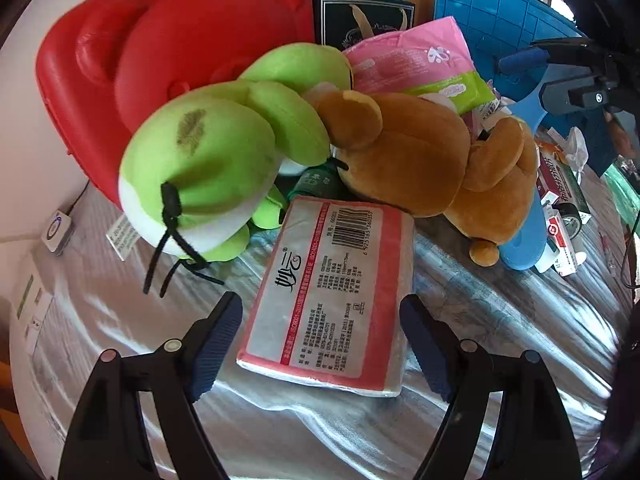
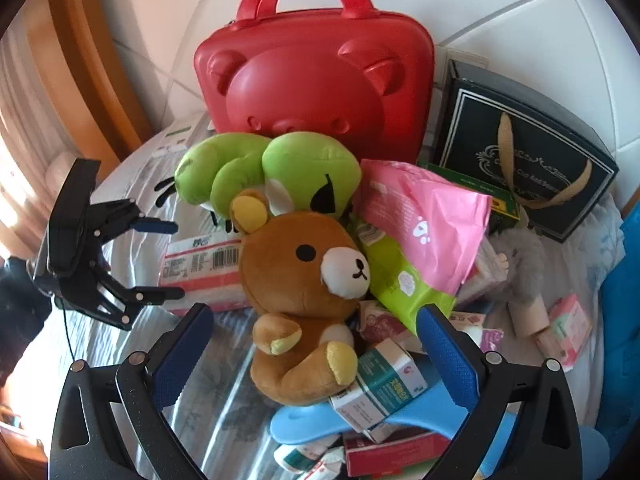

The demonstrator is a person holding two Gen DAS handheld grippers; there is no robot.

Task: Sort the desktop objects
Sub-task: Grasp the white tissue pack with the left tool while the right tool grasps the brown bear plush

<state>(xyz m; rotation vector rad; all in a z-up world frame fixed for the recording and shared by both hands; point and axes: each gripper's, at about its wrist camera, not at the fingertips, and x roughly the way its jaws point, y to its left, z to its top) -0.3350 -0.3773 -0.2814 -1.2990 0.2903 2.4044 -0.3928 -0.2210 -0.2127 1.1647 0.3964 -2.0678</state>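
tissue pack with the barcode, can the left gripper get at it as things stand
Probably yes. The left gripper is open with the tissue pack lying flat between its fingers, near end uncovered. Only the pack's far end is crowded, by the brown bear and green plush.

My left gripper tilts steeply downward with its jaws spread wide and nothing pinched between the blue pads. My right gripper slopes down at much the same angle, jaws likewise standing apart, pads pressing on nothing. From the right wrist camera my left gripper shows off to the left, fingers parted.
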